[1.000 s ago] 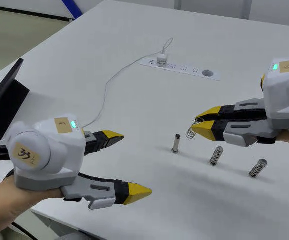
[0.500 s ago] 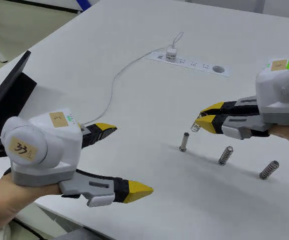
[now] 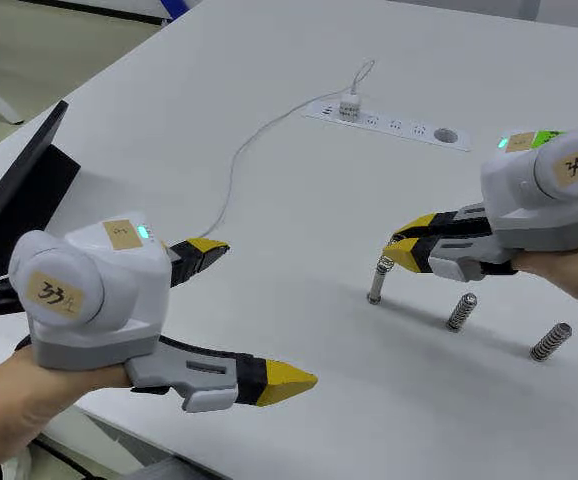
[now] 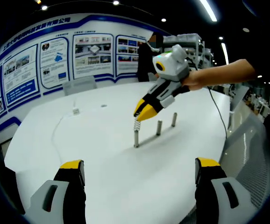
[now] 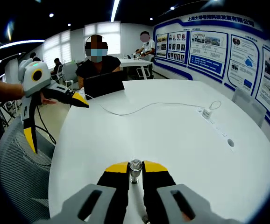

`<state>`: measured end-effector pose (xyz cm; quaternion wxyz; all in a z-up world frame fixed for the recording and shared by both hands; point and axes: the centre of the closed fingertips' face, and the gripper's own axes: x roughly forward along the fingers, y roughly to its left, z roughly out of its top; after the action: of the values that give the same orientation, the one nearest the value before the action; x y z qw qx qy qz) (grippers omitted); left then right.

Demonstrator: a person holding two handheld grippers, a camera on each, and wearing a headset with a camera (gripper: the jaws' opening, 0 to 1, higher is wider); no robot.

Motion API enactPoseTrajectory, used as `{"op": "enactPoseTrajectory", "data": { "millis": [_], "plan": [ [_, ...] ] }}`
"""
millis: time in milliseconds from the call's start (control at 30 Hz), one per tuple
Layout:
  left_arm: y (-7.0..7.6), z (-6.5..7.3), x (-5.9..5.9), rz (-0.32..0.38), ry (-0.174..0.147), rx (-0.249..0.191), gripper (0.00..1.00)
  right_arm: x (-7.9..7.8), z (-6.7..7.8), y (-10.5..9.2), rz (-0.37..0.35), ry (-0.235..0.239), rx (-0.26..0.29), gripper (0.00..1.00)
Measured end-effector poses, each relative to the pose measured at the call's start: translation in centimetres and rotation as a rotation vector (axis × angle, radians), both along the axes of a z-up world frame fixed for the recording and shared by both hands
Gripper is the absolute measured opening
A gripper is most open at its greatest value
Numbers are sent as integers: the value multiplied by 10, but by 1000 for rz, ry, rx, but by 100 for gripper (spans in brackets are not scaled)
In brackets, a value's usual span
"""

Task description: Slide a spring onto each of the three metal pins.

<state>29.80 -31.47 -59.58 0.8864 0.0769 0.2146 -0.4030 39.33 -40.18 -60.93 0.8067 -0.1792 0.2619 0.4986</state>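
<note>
The right claw (image 3: 401, 250) is pinched narrow on a spring (image 3: 385, 264), gripping its upper coils. The spring's lower end meets the top of the bare pin (image 3: 376, 285) just below the claw's tips. From the left gripper view the lowest coils seem to have caught the pin's head, though I cannot tell whether they are truly threaded on. This looks like the last of the three. Behind the tips, under the claw's body and the hand, the nearer sprung pin (image 3: 460, 311) and the farther sprung pin (image 3: 550, 341) each stand already dressed on the desk (image 3: 269, 100). To finish well, hold the spring's axis in line with the pin and lower it straight, without sideways push, since a slim upright pin may tip if it is loose. Ease the squeeze only once several coils are over the head, so the spring drops rather than springs away. The left claw (image 3: 259, 312) gapes wide and empty, well apart ahead of the right claw's tips. It could steady the pin's base if the pin wobbles.
</note>
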Motion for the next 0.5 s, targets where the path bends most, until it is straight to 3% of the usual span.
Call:
{"op": "enactPoseTrajectory", "data": {
  "millis": [500],
  "plan": [
    [-3,-3,-3,1,12,-2,100,-2,-15,5,15,16,-31,11]
  ]
}}
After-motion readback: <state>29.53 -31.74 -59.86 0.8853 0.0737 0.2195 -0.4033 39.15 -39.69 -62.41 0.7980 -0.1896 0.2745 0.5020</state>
